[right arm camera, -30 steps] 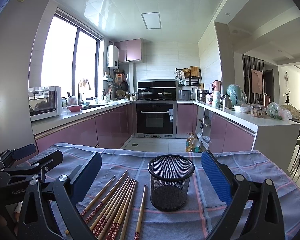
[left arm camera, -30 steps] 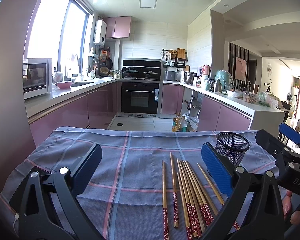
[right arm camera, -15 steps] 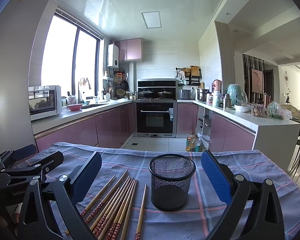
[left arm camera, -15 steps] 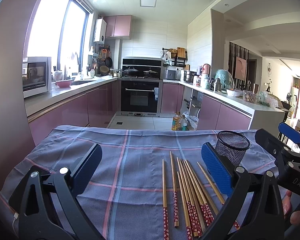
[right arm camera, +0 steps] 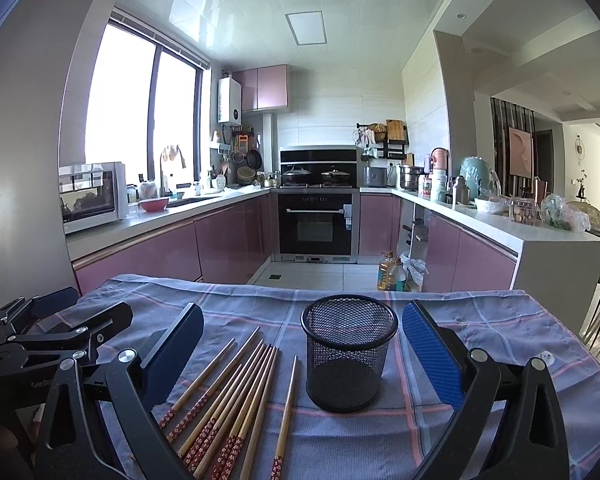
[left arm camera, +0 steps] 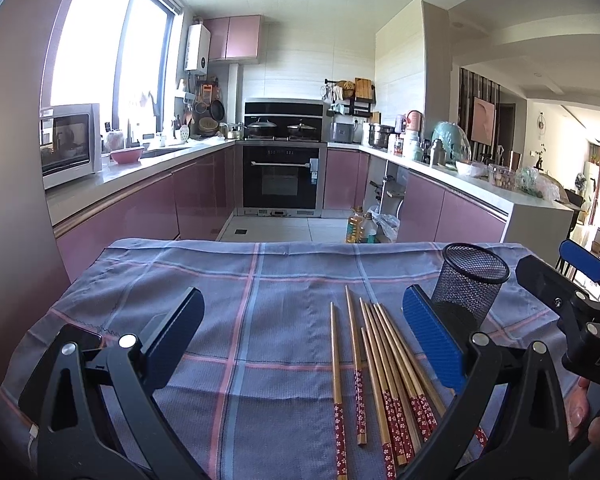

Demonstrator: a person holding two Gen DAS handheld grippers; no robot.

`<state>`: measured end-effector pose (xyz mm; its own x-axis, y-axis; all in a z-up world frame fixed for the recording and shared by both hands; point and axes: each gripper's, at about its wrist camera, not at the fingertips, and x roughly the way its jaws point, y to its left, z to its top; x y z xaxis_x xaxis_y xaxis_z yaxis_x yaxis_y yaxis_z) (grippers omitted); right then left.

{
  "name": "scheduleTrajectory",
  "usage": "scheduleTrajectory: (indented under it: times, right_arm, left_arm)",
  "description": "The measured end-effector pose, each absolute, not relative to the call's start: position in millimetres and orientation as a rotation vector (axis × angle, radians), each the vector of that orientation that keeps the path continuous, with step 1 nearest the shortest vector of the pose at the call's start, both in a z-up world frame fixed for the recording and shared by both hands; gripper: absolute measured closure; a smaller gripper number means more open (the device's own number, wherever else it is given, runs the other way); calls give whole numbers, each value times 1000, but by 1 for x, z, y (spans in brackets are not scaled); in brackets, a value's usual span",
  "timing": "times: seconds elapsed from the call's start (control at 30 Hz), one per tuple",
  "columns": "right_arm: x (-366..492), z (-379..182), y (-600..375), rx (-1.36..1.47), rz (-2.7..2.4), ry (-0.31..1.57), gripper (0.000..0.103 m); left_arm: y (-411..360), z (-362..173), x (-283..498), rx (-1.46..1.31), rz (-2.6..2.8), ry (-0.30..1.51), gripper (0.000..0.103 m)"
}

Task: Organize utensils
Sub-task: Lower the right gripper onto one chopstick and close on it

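Observation:
Several bamboo chopsticks (left arm camera: 384,372) with red flowered ends lie side by side on the blue checked cloth (left arm camera: 260,320). To their right stands an empty black mesh cup (left arm camera: 470,284), upright. My left gripper (left arm camera: 300,336) hovers open above the cloth, with the chopsticks between its fingers and toward the right one. In the right wrist view the mesh cup (right arm camera: 350,352) sits between the spread fingers of my right gripper (right arm camera: 302,348), which is open and holds nothing. The chopsticks (right arm camera: 236,396) lie left of the cup there. The other gripper (right arm camera: 56,340) shows at the left edge.
The cloth-covered table ends at a far edge (right arm camera: 340,290), beyond which a kitchen floor opens with oil bottles (right arm camera: 390,274). Pink cabinets and worktops (right arm camera: 148,236) line both sides, an oven (right arm camera: 318,224) at the back. A person's hand (left arm camera: 580,408) holds the right gripper.
Both views have shifted only slightly; the left gripper has edged a little, with the table sitting marginally lower in its view. Chopsticks and cup have not moved. Both grippers stay open.

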<state>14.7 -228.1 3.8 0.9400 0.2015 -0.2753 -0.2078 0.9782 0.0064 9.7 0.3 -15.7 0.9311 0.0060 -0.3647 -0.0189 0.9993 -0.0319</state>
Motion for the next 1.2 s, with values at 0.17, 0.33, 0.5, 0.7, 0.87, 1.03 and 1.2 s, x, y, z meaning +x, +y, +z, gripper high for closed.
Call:
scheduleTrajectory:
  times: [0.17, 0.33, 0.5, 0.7, 0.87, 1.03, 1.2]
  right_arm:
    - [22, -9, -230, -29, 234, 359, 7]
    - [36, -27, -227, -48, 277, 489, 8]
    - [59, -51, -223, -27, 310, 657, 36]
    - [84, -77, -220, -10, 308, 806, 61]
    - [96, -91, -214, -23, 311, 870, 70]
    - [102, -89, -213, -37, 322, 892, 71]
    - [109, -89, -216, -32, 338, 901, 73]
  left_arm:
    - [4, -28, 27, -25, 13, 460, 5]
    - [4, -44, 44, 5, -32, 549, 9]
    - [5, -65, 69, 26, -51, 677, 27]
    - [3, -90, 95, 37, -91, 795, 44]
    - [-5, -100, 109, 52, -147, 835, 47]
    - [-14, -109, 123, 60, -183, 882, 61]
    - [-19, -112, 135, 53, -202, 907, 71]
